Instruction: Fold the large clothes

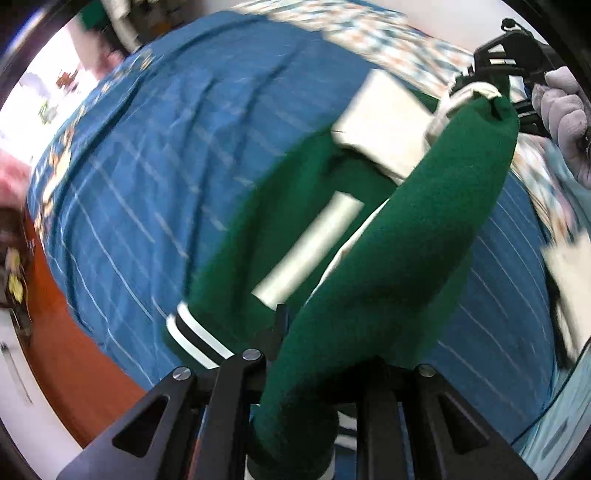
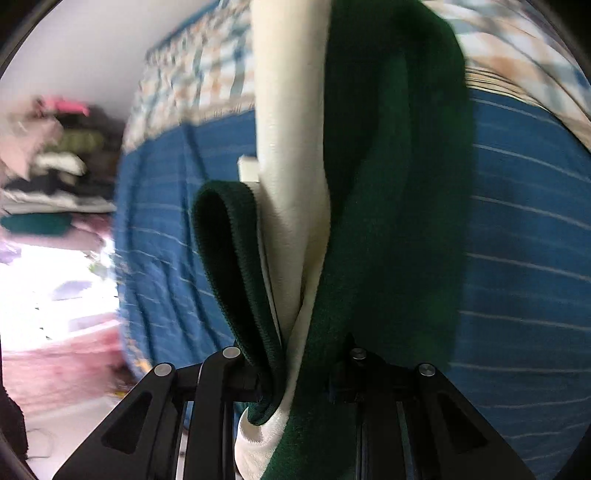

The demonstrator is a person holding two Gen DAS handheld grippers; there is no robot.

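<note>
A dark green jacket (image 1: 399,266) with cream sleeves and a black-and-white striped hem is lifted over a blue striped bedspread (image 1: 166,166). My left gripper (image 1: 317,369) is shut on a fold of the green fabric. My right gripper (image 1: 495,92) shows at the top right of the left wrist view, shut on the far end of the same stretched fold. In the right wrist view the right gripper (image 2: 295,369) pinches the green jacket (image 2: 388,221) and its cream sleeve (image 2: 291,129), which hang in front of the lens.
The bedspread (image 2: 517,221) covers a bed with a patterned sheet (image 1: 369,33) beyond it. An orange floor (image 1: 74,354) lies at the bed's left edge. A pile of clothes (image 2: 55,162) sits at the left of the right wrist view.
</note>
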